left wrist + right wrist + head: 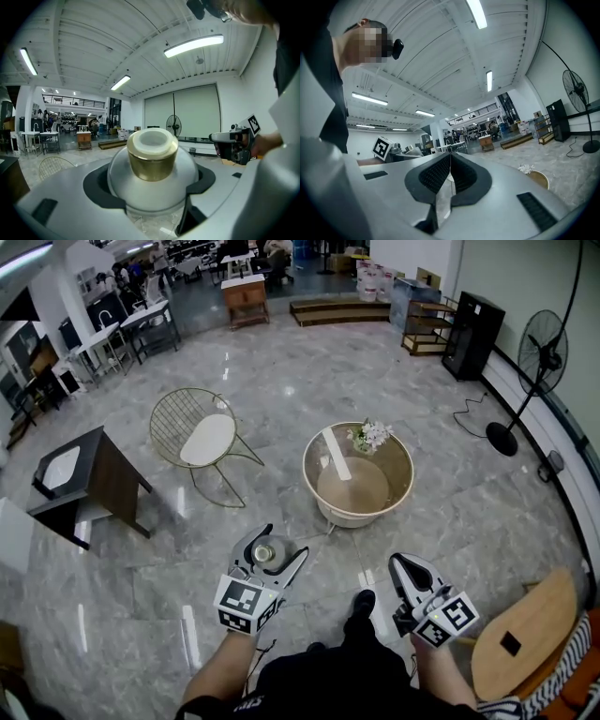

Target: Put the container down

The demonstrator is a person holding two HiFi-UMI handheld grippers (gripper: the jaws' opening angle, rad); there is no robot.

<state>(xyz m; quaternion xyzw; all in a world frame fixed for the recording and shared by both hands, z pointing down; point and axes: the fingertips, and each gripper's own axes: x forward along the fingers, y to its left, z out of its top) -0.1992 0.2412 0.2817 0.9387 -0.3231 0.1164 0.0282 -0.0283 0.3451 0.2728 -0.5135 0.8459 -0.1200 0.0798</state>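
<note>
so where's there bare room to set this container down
The round table's near half is bare; its far edge holds the flowers. Open floor also lies between the table and the wire chair.

Bright, even light falls from long ceiling lamps [193, 45]. The polished floor [281, 381] shows white glare streaks left of the round table [410, 472]. Both gripper views bulge, with black corners. The container [152, 159] looks sharp; the hall behind it is soft.

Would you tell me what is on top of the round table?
White flowers sit near the far rim of the round table; any vase beneath the blooms is covered.
</note>
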